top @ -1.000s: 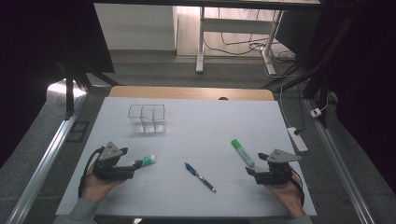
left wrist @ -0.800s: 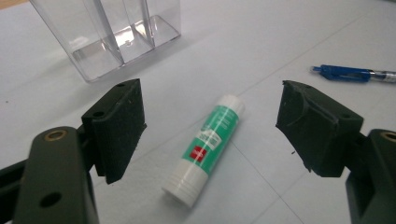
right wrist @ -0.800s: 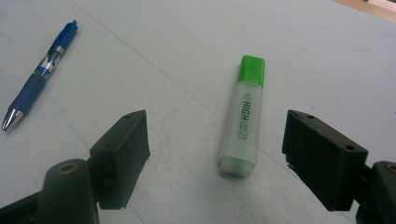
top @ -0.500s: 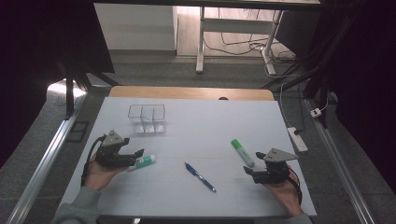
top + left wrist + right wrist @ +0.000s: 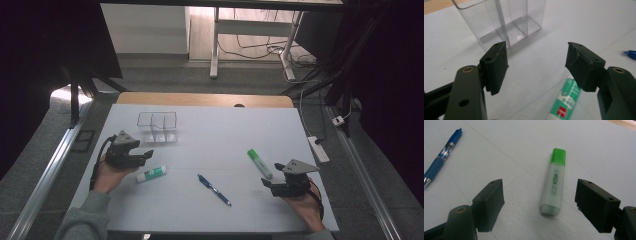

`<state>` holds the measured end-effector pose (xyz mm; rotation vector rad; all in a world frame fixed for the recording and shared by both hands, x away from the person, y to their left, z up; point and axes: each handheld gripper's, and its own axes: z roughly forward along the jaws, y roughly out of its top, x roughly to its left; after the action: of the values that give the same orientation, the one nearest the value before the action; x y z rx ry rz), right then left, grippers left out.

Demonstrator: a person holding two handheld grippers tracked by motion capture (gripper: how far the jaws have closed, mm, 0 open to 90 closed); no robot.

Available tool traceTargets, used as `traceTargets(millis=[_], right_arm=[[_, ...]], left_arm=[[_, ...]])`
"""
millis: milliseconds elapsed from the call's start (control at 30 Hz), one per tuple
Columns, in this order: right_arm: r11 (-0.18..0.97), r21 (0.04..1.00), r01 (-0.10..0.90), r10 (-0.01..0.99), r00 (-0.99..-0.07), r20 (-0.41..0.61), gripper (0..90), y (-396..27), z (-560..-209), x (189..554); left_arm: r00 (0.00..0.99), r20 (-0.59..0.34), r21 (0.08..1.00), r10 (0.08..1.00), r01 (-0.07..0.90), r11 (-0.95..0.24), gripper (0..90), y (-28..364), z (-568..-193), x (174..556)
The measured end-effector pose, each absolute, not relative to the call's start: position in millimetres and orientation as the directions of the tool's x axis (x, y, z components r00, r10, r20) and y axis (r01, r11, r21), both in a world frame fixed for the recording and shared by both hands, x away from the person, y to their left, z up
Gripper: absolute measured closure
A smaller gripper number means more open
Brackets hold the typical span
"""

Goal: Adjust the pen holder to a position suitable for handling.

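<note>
From the high view, the left gripper (image 5: 145, 154) is held above the glue stick (image 5: 151, 174), the right gripper (image 5: 270, 184) near the green highlighter (image 5: 259, 163); a blue pen (image 5: 214, 189) lies between. In the left gripper view, jaws are spread empty toward the clear divided organiser (image 5: 501, 21); the glue stick (image 5: 565, 100) should probably be centred first. In the right gripper view, the highlighter (image 5: 554, 182) is framed by parted jaws.

A lab or office-like workroom, probably: a white-covered table (image 5: 240, 130) fills the middle of the frame, grey carpet surrounds it, cables (image 5: 250, 45) and a power strip (image 5: 318, 149) lie on the floor at upper right, and desk legs (image 5: 215, 45) stand at top centre.
</note>
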<state>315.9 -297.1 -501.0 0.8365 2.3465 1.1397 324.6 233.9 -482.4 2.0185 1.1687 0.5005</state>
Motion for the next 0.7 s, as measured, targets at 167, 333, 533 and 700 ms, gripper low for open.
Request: traceTargets(millis=[167, 333, 533, 700], right_arm=[[0.494, 0.802, 0.336, 0.662, -0.743, -0.097, 22.9, -296.1, -502.1, 316.4], [0.504, 0.796, 0.334, 0.659, -0.745, -0.104, 23.0, -295.6, -503.0, 316.9], [0.503, 0.796, 0.336, 0.661, -0.743, -0.103, 23.0, -295.3, -502.8, 316.5], [0.503, 0.796, 0.337, 0.660, -0.744, -0.103, 22.9, -294.6, -503.8, 317.1]], left_arm=[[0.481, -0.028, 0.751, 0.876, 0.588, -0.299, 37.9, 241.2, -486.3, 335.2], [0.472, -0.037, 0.744, 0.881, 0.601, -0.291, 43.6, 248.5, -492.2, 340.9], [0.433, -0.022, 0.734, 0.901, 0.619, -0.279, 55.7, 257.7, -498.9, 346.6], [0.397, -0.016, 0.721, 0.918, 0.640, -0.264, 74.1, 266.7, -504.5, 354.7]])
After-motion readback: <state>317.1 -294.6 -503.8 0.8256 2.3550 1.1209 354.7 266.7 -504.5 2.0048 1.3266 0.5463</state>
